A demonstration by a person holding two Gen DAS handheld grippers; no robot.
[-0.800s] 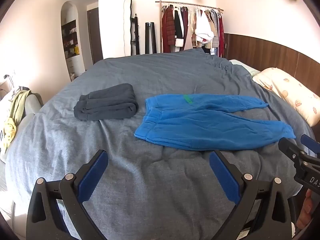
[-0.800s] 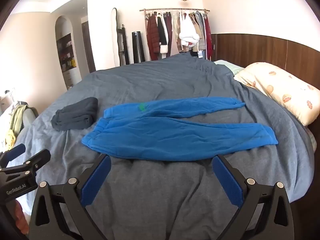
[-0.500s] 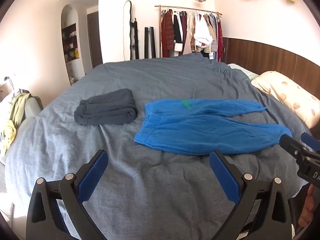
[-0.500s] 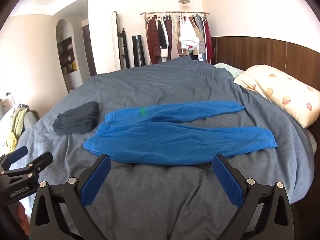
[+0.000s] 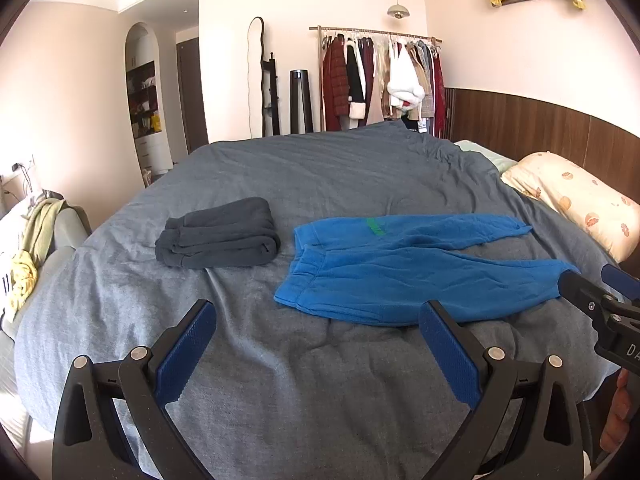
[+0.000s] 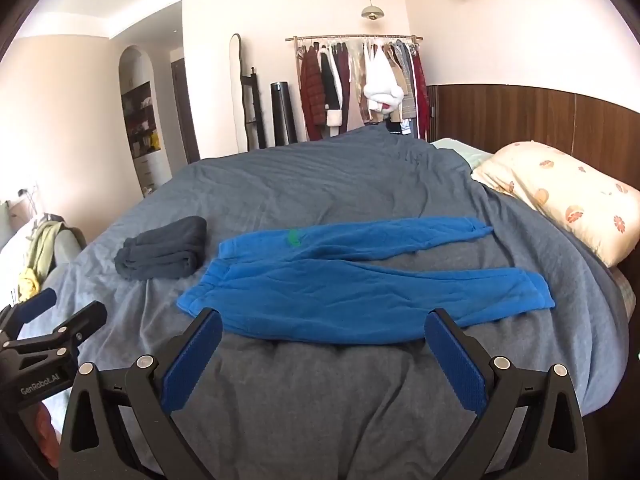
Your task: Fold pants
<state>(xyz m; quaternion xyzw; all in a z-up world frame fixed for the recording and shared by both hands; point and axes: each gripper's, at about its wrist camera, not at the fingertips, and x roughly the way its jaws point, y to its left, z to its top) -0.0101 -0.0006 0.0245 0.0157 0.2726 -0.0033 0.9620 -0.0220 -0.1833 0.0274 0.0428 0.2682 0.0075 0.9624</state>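
I read "GenRobot.AI" on my left gripper point(image 6: 52, 316). Pants point(image 6: 360, 280) lie crosswise ahead, waistband left. Both grippers, right point(image 6: 324, 354) included, gape wide, empty.

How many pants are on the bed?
2. The blue pants lie spread flat in the middle of the bed. The dark grey pants, already folded, sit just beyond their waistband end. Nothing else looks hidden there.

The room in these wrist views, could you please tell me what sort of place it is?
Most likely a home bedroom: a wide bed under a grey-blue duvet, a cream pillow with an orange fruit print by the wooden headboard panelling, and a rail of hanging coats and clothes along the far wall.
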